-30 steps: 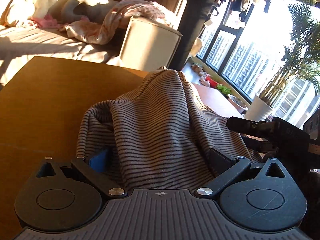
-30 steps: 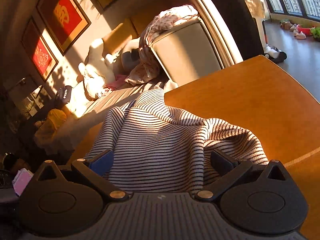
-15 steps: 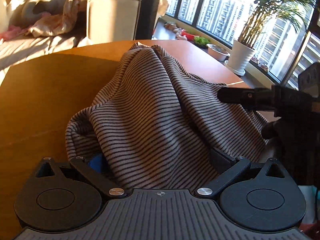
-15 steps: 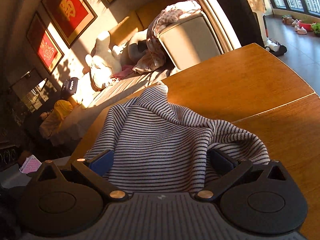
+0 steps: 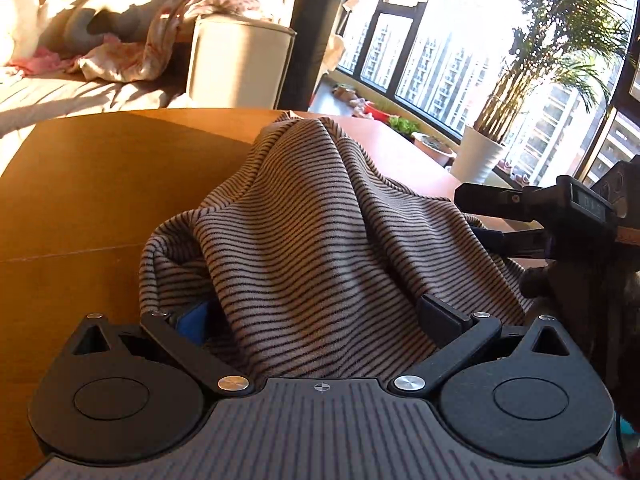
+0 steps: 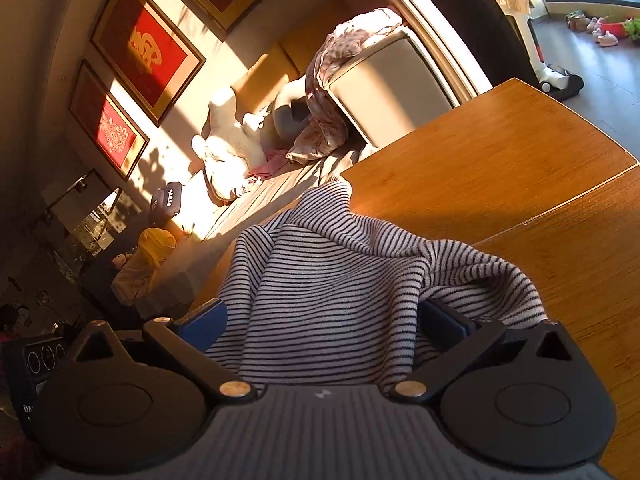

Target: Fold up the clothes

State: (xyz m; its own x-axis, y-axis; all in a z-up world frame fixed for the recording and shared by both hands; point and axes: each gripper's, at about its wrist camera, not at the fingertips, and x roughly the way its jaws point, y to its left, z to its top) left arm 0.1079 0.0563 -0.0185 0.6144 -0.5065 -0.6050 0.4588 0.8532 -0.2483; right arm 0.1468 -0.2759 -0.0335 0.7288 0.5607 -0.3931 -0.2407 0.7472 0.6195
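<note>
Our left gripper (image 5: 316, 316) sits low in the centre of its frame, its two fingers spread wide, one blue pad showing at lower left and a dark pad at lower right, with striped fabric bunched between them. Our right gripper (image 6: 320, 320) fills the bottom of its own frame the same way, fingers set wide with cloth between. From the left wrist view, the right gripper (image 5: 480, 216) reaches in at mid right, pointing left
</note>
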